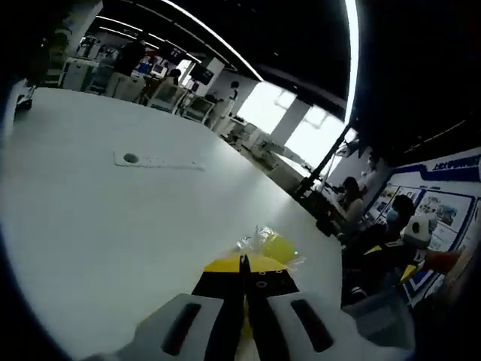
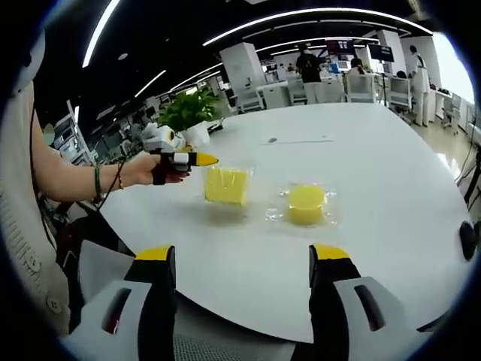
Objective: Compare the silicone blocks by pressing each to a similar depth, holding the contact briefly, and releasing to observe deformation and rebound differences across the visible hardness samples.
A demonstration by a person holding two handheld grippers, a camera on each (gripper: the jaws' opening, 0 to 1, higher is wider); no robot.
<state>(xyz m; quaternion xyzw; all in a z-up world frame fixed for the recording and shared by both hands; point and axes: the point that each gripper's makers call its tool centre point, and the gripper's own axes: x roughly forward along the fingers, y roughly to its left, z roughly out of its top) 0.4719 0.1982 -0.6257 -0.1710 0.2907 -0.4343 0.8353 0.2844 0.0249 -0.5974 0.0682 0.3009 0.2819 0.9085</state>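
Note:
Two yellow silicone blocks in clear wrap lie on the white table [image 2: 391,150]: a square block [image 2: 226,185] and a round block [image 2: 307,204] to its right. My right gripper [image 2: 242,256] stands open and short of both, nothing between its jaws. A hand holds my left gripper [image 2: 201,159], its shut yellow tips right by the square block's far left corner; touching or not I cannot tell. In the left gripper view the shut left gripper [image 1: 242,263] points at a wrapped yellow block [image 1: 276,247] just past the tips.
A potted plant [image 2: 188,113] stands at the table's far left edge. A flat cable cover [image 1: 158,160] is set into the tabletop. People sit beyond the table's edge [image 1: 353,199], and desks and chairs [image 2: 353,86] stand behind. The person's sleeve [image 2: 22,188] is on the left.

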